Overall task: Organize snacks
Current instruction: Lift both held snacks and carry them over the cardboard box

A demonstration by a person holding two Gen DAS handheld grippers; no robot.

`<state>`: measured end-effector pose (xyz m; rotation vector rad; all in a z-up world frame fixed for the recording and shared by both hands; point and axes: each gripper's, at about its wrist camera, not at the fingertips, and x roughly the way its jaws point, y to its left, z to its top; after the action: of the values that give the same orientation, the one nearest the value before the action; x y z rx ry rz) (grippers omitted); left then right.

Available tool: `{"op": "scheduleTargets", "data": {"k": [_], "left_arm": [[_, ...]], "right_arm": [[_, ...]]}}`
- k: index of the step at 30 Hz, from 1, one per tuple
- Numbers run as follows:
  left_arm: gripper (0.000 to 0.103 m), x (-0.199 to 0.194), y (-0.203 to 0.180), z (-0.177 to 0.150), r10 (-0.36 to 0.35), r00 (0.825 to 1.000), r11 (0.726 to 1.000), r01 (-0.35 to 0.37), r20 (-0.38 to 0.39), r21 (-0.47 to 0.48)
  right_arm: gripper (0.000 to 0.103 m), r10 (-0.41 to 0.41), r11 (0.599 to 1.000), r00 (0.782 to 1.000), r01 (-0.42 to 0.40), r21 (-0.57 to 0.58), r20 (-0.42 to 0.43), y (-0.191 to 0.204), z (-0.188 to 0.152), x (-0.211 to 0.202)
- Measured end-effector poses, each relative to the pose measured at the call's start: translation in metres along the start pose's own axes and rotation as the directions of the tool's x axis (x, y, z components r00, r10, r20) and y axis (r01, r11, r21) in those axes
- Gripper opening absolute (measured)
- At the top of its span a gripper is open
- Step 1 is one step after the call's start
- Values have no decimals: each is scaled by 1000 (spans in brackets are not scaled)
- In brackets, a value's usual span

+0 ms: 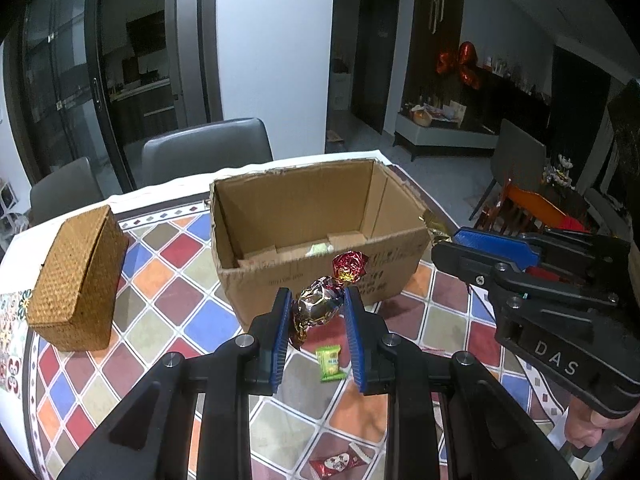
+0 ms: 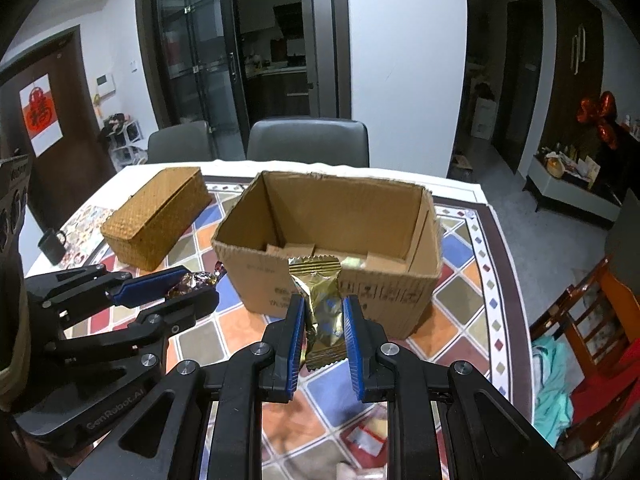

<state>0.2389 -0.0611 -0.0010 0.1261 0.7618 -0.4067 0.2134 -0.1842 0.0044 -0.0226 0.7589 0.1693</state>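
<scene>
red-and-white snack packet (image 1: pixel 338 465): cut off by bottom edge | open brown cardboard box (image 1: pixel 316 236) floor: mostly hidden behind near wall, pale contents unidentifiable | box print: too small to read | packets on tabletop (image 2: pixel 368 436): blurred

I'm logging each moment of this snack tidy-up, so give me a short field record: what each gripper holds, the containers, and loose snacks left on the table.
left gripper: shut on foil-wrapped candy, held above the table
right gripper: shut on gold snack packet
cardboard box: open top, just beyond both grippers; something pale lies on its floor
wicker box: lid closed, to the left of the cardboard box
loose snacks: green packet; red packet
table: colourful diamond-patterned cloth
</scene>
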Motion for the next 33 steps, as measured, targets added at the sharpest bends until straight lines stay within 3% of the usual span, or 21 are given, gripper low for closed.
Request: {"op": "scheduleTargets", "data": {"k": [33], "left_arm": [[27, 31, 16, 41, 62, 997, 997, -60, 38, -51]], "right_arm": [[21, -43, 998, 998, 41, 36, 55, -25, 41, 15]]}}
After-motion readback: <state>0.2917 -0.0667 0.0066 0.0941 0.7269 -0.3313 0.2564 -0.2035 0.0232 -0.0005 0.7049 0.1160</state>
